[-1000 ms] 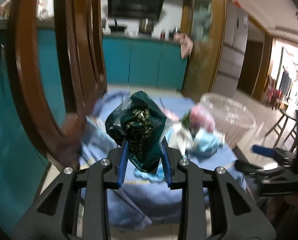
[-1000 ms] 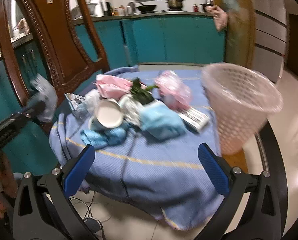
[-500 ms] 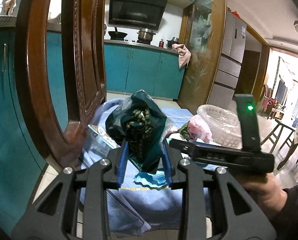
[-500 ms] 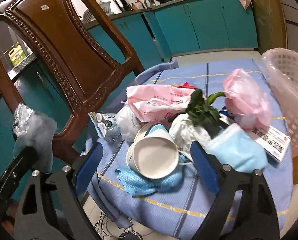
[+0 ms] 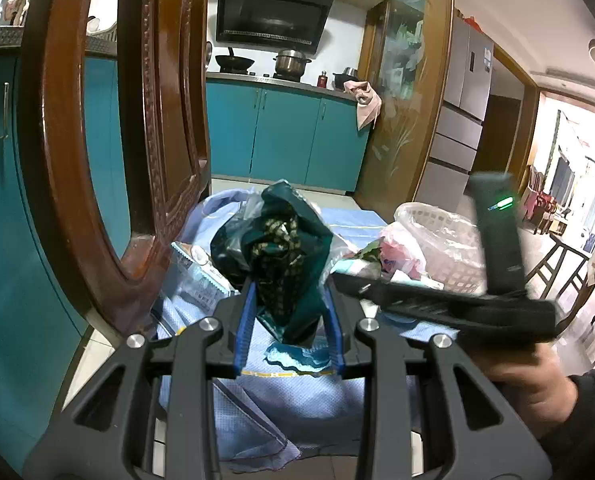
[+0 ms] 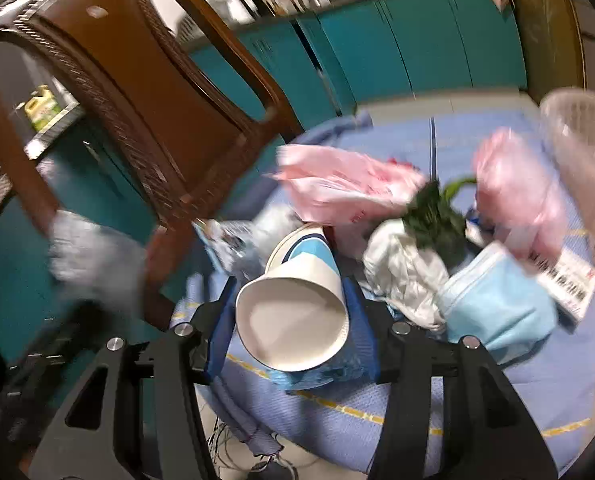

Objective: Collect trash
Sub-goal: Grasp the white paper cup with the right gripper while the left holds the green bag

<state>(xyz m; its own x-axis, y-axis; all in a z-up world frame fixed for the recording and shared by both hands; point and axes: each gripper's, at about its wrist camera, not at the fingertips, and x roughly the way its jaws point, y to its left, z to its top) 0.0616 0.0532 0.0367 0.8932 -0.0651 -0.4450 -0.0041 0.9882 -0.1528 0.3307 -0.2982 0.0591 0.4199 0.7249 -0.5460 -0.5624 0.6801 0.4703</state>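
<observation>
Evidently the left gripper (image 5: 289, 320) is clenched on a dark green bag (image 5: 281, 252), held up off the counter (image 6: 457, 408); the right gripper (image 6: 293, 320) has just been closing, its fingers (image 6: 219, 320) flanking a paper cup (image 6: 297, 304) lying on its side, seemingly bound for the basket (image 6: 589, 152).

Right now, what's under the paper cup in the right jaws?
Under the paper cup a crumpled blue cloth shows, lying on the blue tablecloth. How far it runs beneath the cup is covered.
</observation>
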